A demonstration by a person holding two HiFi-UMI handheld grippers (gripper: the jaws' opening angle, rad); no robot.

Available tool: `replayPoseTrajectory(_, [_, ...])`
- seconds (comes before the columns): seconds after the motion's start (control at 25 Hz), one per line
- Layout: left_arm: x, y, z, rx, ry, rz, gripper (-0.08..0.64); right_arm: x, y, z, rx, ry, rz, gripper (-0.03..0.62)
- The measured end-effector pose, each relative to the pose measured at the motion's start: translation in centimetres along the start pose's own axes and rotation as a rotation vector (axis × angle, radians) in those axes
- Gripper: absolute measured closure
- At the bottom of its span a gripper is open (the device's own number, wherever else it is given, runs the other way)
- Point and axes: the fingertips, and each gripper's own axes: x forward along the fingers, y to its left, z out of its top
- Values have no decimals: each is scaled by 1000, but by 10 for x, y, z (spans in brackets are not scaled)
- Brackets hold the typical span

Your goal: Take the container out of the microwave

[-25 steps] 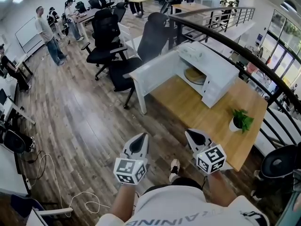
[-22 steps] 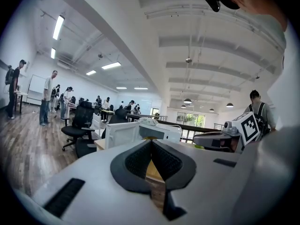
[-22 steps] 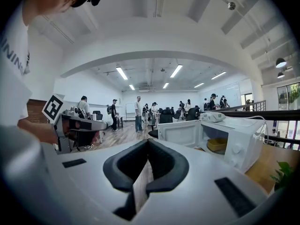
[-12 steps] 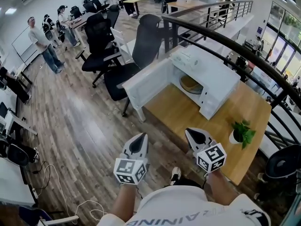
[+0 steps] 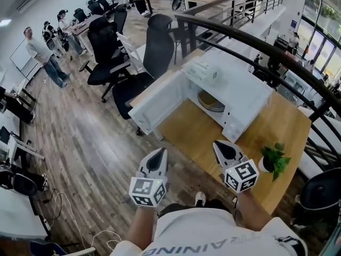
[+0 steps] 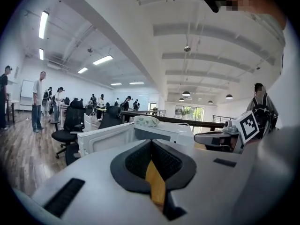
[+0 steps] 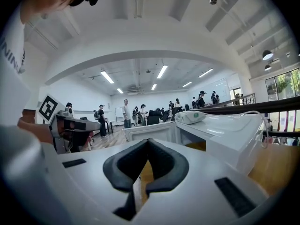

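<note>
Both closed and empty, the right tool [image 5: 226,150] lies nearer than the left tool [image 5: 155,162] to the container [image 5: 212,102] ahead in the microwave [image 5: 242,87].

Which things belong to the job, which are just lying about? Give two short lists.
Job: white microwave with open door; round tan container inside it; wooden table under it.
Lying about: small green potted plant; white packet on the microwave's top; black office chairs.

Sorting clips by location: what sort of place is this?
Probably an open-plan office, perhaps on a mezzanine: black swivel chairs, ceiling strip lights, and a railing beside the wooden table holding the microwave.
</note>
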Motion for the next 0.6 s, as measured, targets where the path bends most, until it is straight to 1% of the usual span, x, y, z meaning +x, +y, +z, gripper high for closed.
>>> replayPoseTrajectory(0.12, [16, 6, 5, 0, 8, -2, 529, 2, -14, -1, 15, 4, -19, 571])
replayPoseTrajectory(0.24, [33, 10, 8, 2, 13, -24, 528, 5, -27, -5, 29, 11, -50, 571])
replayPoseTrajectory(0.44, [63, 16, 9, 4, 26, -97, 529, 18, -42, -6, 36, 22, -111, 571])
replayPoseTrajectory(0.6, [86, 34, 13, 5, 32, -174, 528, 39, -46, -2, 32, 28, -185, 571])
